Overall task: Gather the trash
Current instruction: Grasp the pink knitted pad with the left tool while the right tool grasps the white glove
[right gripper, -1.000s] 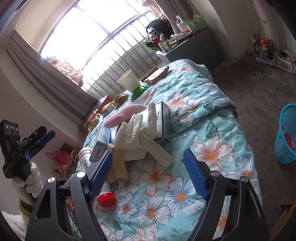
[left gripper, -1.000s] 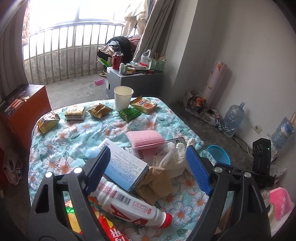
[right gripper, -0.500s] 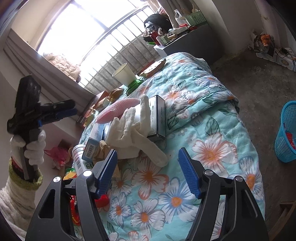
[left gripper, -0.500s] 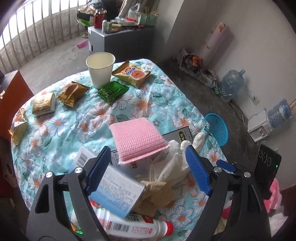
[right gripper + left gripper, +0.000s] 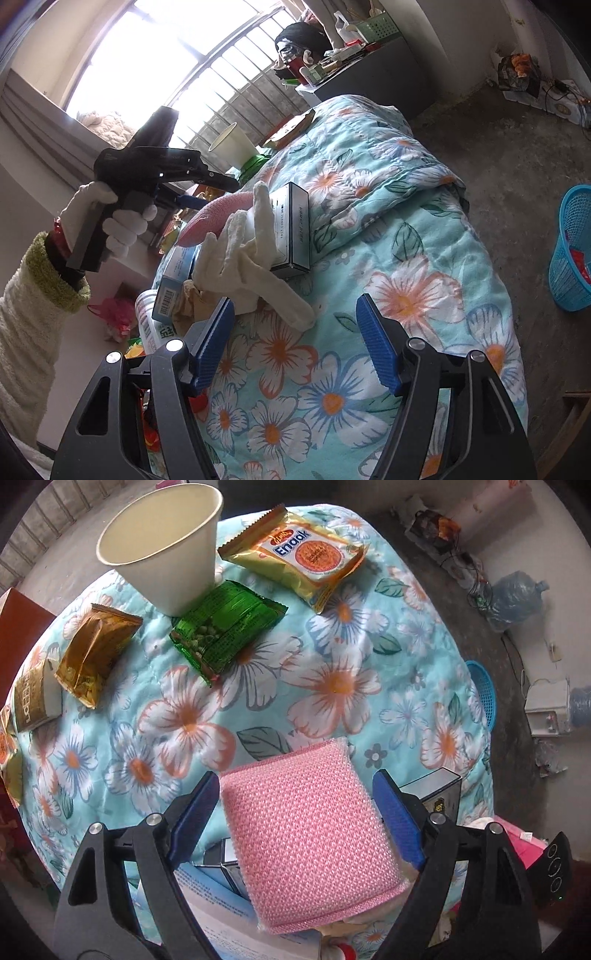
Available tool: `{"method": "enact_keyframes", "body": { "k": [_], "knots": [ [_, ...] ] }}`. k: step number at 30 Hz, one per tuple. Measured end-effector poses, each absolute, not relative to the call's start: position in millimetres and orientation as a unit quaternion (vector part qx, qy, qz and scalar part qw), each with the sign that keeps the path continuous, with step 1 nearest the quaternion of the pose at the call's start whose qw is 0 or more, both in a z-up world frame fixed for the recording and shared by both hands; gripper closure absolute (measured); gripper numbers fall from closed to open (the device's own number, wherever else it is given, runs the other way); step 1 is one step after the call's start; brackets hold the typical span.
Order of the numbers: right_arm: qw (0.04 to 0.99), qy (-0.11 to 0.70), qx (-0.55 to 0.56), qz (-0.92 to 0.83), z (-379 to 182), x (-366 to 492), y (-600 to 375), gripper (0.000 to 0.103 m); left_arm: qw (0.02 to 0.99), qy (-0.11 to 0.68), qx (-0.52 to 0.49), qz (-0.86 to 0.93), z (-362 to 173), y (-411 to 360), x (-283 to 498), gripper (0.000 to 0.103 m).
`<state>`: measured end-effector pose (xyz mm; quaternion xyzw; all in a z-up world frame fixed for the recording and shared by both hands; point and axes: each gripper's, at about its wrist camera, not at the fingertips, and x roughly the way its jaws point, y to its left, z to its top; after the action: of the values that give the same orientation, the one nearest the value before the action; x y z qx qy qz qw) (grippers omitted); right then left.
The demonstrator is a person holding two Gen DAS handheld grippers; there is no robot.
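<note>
the pink scrub sponge [image 5: 310, 834] lies on top of the pile of boxes at the near edge of the floral quilt [image 5: 332, 679], framed by the left gripper [image 5: 295, 823], whose jaws are wide apart and not pressing it. to take it cleanly, sink squarely and pinch its soft knitted sides. the right gripper [image 5: 295, 343] has just been closing a little, nothing between its jaws. crinkly foil snack packets [image 5: 225, 627] and a smooth paper cup [image 5: 166, 546] lie beyond.
</note>
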<state>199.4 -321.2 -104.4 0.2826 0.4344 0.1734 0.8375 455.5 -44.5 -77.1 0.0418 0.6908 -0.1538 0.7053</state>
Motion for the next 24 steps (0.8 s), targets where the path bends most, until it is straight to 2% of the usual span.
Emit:
{"method": "enact_keyframes", "body": {
  "k": [8, 17, 22, 24],
  "knots": [
    [0.836, 0.437, 0.281, 0.176, -109.3, 206.5, -319.5, 0.036, 0.678, 0.714, 0.095, -0.147, -103.2, -63.7, 462.8, 0.021],
    [0.838, 0.447, 0.251, 0.187, -112.6, 228.2, -305.8, 0.036, 0.687, 0.708, 0.07, -0.15, -107.8, -50.6, 465.3, 0.024],
    [0.84, 0.463, 0.205, 0.196, -114.7, 233.3, -285.6, 0.045, 0.71, 0.685, 0.066, -0.149, -92.4, -34.6, 459.3, 0.026],
    [0.842, 0.468, 0.187, 0.194, -113.9, 232.7, -279.1, 0.054, 0.725, 0.67, 0.067, -0.146, -81.8, -27.1, 455.6, 0.027]
  ]
}}
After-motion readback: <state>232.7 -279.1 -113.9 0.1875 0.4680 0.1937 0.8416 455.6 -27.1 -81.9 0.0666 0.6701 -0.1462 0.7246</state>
